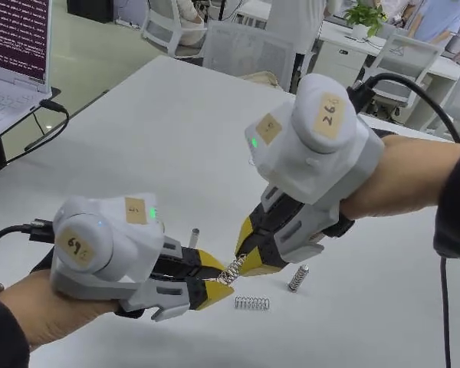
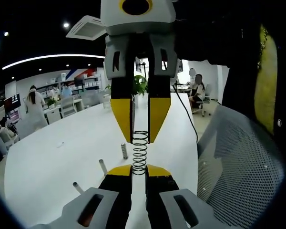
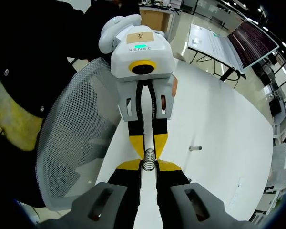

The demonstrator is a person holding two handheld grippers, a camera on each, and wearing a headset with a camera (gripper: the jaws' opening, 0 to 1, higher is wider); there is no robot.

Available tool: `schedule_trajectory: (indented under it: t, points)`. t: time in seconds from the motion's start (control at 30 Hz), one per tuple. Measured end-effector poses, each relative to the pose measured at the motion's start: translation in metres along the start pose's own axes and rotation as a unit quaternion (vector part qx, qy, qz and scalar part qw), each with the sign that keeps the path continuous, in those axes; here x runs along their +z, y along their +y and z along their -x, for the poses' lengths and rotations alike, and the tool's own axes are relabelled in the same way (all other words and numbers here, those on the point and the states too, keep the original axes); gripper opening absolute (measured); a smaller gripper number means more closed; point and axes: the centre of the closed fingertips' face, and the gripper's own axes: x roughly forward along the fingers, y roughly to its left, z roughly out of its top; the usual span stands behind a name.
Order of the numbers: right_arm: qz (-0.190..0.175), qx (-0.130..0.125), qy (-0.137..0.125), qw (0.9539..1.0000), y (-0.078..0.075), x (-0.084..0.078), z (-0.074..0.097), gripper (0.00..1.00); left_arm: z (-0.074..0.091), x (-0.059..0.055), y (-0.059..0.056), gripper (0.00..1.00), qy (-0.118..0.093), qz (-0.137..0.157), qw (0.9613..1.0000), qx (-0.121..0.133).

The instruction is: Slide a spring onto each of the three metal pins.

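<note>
A small steel spring (image 1: 231, 270) hangs in the air between the two gripper tips. My left gripper (image 1: 218, 278) comes from the lower left, and my right gripper (image 1: 247, 263) reaches down from the upper right. In the left gripper view my left gripper (image 2: 139, 171) is shut on the spring's (image 2: 139, 152) near end, and the right gripper (image 2: 140, 136) pinches its far end. The right gripper (image 3: 148, 167) closes on the coil (image 3: 148, 161), facing the left gripper (image 3: 148, 148). On the table stand a bare pin (image 1: 194, 238) and a pin wearing a spring (image 1: 297, 277). A loose spring (image 1: 251, 303) lies flat.
The white table (image 1: 161, 138) spreads out ahead. A laptop (image 1: 15, 54) and its black cable (image 1: 50, 126) sit at the far left. Office chairs (image 1: 241, 46) line the far edge. A grey mesh chair back (image 2: 238, 157) is close by, and people sit in the background.
</note>
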Motion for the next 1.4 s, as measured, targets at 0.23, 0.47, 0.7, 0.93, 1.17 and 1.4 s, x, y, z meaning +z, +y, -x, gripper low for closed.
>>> schedule_trajectory:
  t: [0.23,0.47,0.7,0.93,1.17,1.4]
  points:
    - [-0.007,0.001,-0.01,0.9999,-0.002,0.0,0.0006,0.08,0.0001,0.0001,0.001,0.02,0.0,-0.005,1.0,0.004]
    - [-0.004,-0.002,-0.001,1.0,-0.0026,-0.0012,0.0013,0.08,-0.0007,0.0008,0.0026,0.02,-0.002,-0.008,0.9999,0.01]
    - [-0.001,-0.002,0.004,1.0,-0.0019,-0.0004,0.0008,0.07,-0.0017,0.0003,0.0006,0.03,-0.001,-0.007,1.0,0.007]
    - [0.001,-0.006,0.015,0.9999,-0.0049,-0.0055,0.0015,0.07,-0.0002,-0.0007,0.0014,0.09,-0.002,0.005,1.0,0.006]
    - [0.001,-0.004,0.008,1.0,-0.0033,-0.0004,0.0019,0.07,-0.0008,0.0002,0.002,0.06,-0.002,0.004,1.0,0.006]
    - [0.001,0.0,0.011,0.9999,-0.0004,0.0017,0.0024,0.07,-0.0007,0.0016,0.0022,0.03,-0.004,-0.012,0.9999,0.008]
